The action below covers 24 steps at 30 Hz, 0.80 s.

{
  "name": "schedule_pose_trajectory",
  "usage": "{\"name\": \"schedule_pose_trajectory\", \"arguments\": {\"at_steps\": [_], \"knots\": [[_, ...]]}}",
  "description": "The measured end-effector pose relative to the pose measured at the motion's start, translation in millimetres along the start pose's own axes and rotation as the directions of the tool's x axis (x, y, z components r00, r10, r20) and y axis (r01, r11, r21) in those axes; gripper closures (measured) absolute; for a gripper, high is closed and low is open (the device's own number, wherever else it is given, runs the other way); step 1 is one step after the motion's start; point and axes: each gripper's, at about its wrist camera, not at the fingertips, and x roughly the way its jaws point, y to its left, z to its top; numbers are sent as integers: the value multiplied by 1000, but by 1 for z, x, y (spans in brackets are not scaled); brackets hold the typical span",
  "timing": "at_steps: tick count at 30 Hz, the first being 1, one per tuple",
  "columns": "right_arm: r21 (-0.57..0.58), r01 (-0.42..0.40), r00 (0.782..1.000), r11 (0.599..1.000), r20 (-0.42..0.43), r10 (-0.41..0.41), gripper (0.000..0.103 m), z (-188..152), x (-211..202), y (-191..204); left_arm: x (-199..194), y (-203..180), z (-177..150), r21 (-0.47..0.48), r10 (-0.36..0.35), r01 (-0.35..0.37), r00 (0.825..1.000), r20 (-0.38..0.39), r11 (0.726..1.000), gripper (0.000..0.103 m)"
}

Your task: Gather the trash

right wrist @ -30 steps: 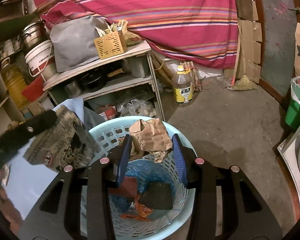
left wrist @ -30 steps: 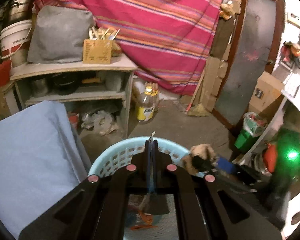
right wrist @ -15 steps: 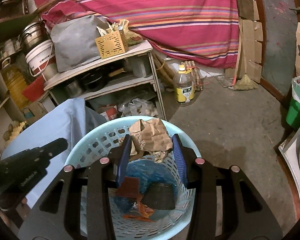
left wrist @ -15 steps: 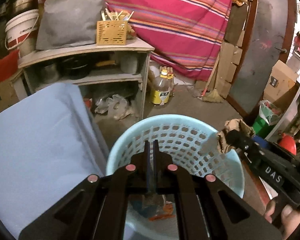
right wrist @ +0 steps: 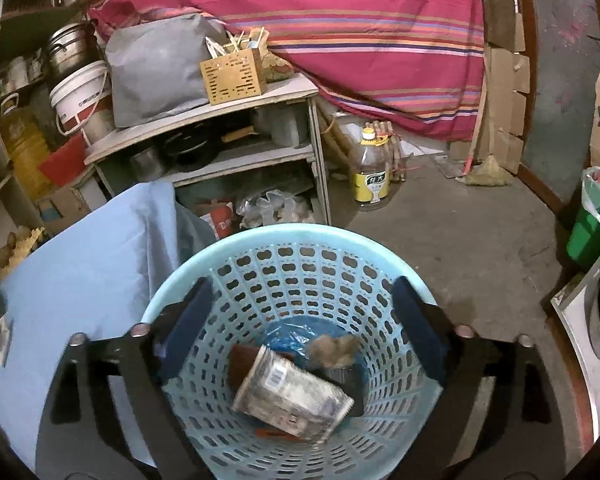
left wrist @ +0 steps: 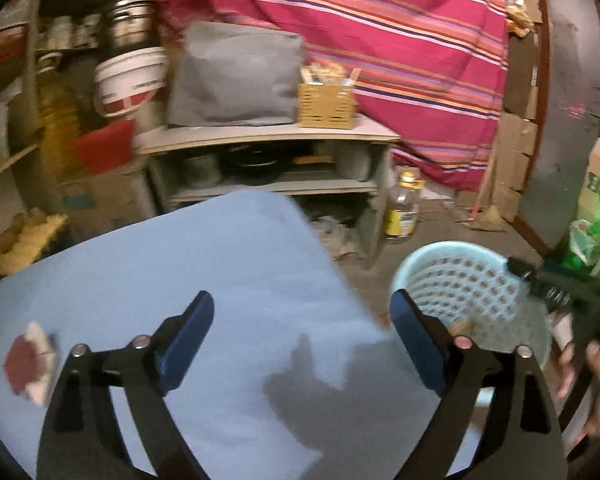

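Note:
A light blue perforated basket point(right wrist: 340, 248) stands on the floor beside a table covered in blue cloth point(left wrist: 220, 272). In the right wrist view it holds a crumpled silvery wrapper point(right wrist: 292, 396), a brown paper wad point(right wrist: 334, 350), a blue plastic bag and dark scraps. My right gripper point(right wrist: 300, 320) is open and empty above the basket. My left gripper point(left wrist: 300, 340) is open and empty over the cloth. A red and white scrap point(left wrist: 28, 364) lies on the cloth at the far left. The basket also shows in the left wrist view point(left wrist: 480, 280).
A wooden shelf unit point(right wrist: 220, 120) with a grey bag, slotted box and pans stands behind the table. An oil bottle point(right wrist: 370, 176) and a broom sit on the concrete floor. A green bin point(right wrist: 588, 232) stands at right. A striped cloth hangs behind.
My right gripper opened and the brown paper dropped into the basket. My left gripper opened and swung left from over the basket to above the blue cloth.

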Motion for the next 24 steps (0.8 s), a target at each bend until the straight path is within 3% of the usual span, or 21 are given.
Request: {"name": "schedule_pose_trajectory", "arguments": {"at_steps": [4,10,12,15,18,24], "knots": [[-25,17,1000,1000,13,-16,5,-2,-2,22,-23,62,-21,-1,167,-167,986,27,986,8],[-98,23,1000,995,5,-23,5,-14,2,71,-35,153,-50,-116,287,-286,958,-4,951,7],[-111,18,1000,994,2,-18,4,-19,4,88,-31,185,-60,-153,348,-350,937,-46,924,7],[-118,-22,1000,993,-5,22,4,-24,7,115,-23,222,-73,-194,373,-389,921,-114,900,7],[-135,-39,999,990,-9,38,4,-26,12,139,-12,257,-86,-242,427,-459,887,-177,855,7],[-205,-63,996,977,-69,50,4,-36,25,192,2,302,-102,-346,414,-481,874,-253,805,7]]}}
